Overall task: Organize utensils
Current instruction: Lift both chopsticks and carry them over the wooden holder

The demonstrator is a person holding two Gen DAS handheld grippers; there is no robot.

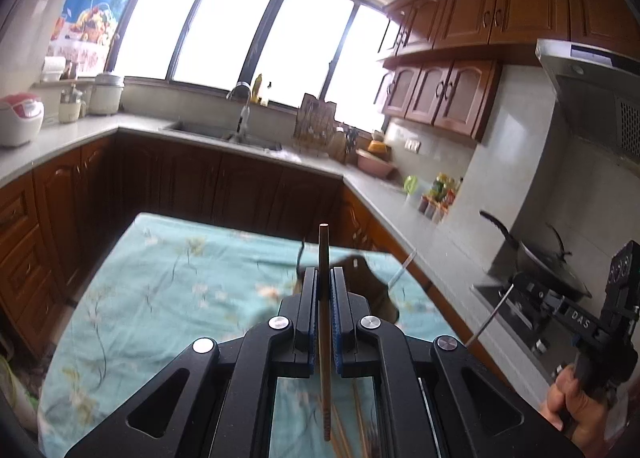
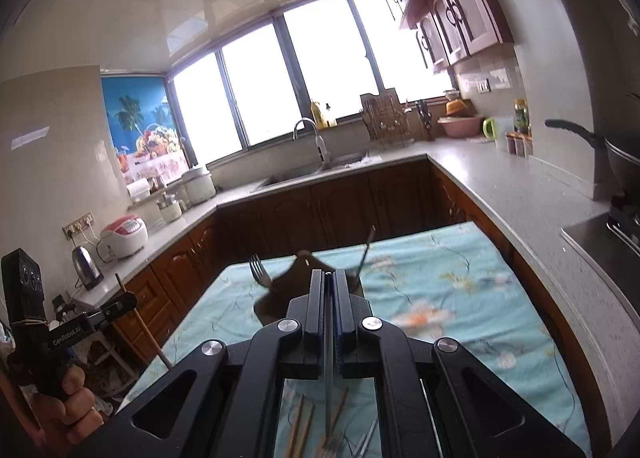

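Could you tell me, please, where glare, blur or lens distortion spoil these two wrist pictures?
Left wrist view: the windows are blown out white, the cabinets bend with the fisheye, and the dark holder past the left tongs is smeared, while the chopstick they clamp stays sharp. Right wrist view: the same window glare, the floral cloth softens near the right tongs.

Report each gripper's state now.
Left gripper: closed on a brown wooden chopstick.
Right gripper: closed on a thin silver metal fork.
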